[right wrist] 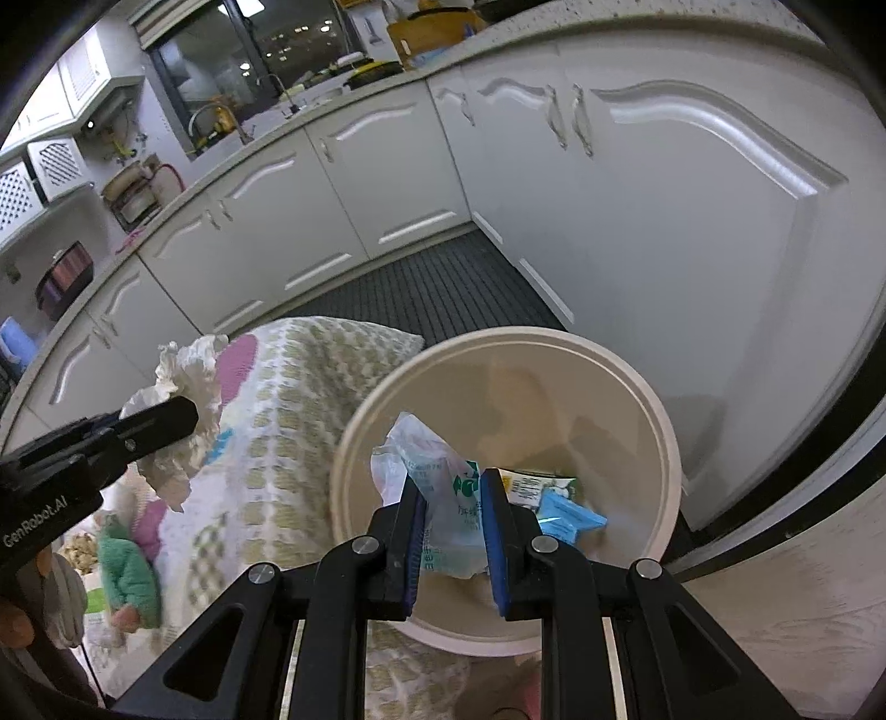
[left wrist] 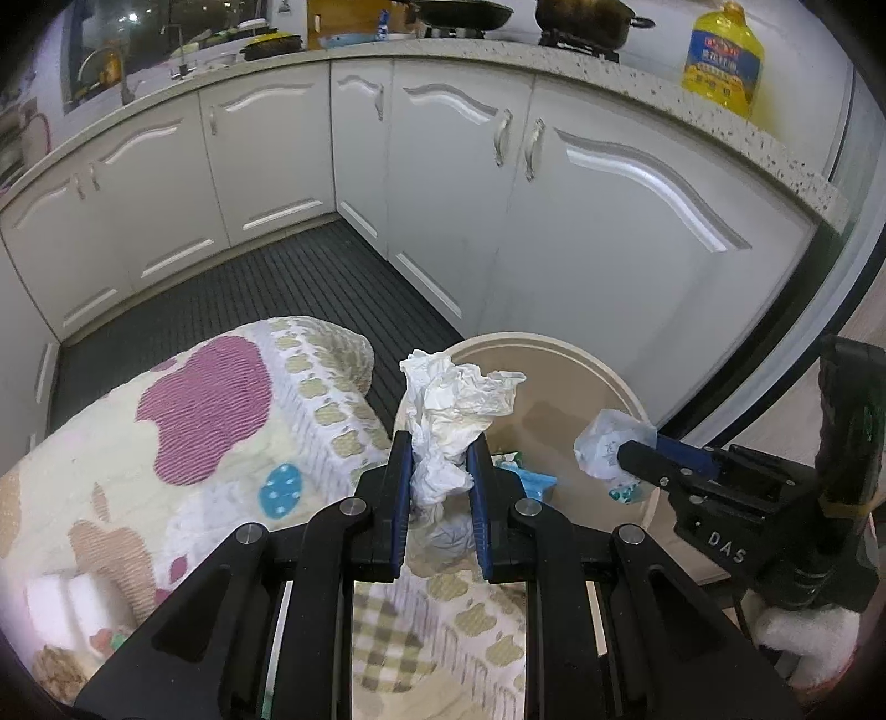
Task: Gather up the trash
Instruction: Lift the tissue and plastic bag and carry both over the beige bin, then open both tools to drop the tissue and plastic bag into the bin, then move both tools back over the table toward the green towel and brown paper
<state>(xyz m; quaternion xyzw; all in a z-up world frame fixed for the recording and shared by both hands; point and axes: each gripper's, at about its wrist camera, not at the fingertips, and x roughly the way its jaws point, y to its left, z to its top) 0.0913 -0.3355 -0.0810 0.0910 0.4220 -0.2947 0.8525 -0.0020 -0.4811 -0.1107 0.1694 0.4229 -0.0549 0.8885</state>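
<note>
My left gripper [left wrist: 440,448] is shut on a crumpled white paper wad [left wrist: 451,407], held at the left rim of a beige round bin [left wrist: 623,387]. My right gripper [right wrist: 453,487] is shut on a clear plastic wrapper with green print [right wrist: 429,471], held over the bin's opening [right wrist: 662,421]. In the left wrist view the right gripper [left wrist: 626,451] shows at the right with the wrapper [left wrist: 606,446]. In the right wrist view the left gripper [right wrist: 177,415] shows at the left with the paper wad [right wrist: 183,382]. A blue packet [right wrist: 570,518] and a green-white packet [right wrist: 531,484] lie in the bin.
A patterned cloth [left wrist: 221,421] covers a surface left of the bin. White kitchen cabinets [left wrist: 443,166] stand behind on a dark ribbed floor mat [left wrist: 288,288]. A yellow oil bottle [left wrist: 722,55] and pans [left wrist: 465,14] sit on the counter.
</note>
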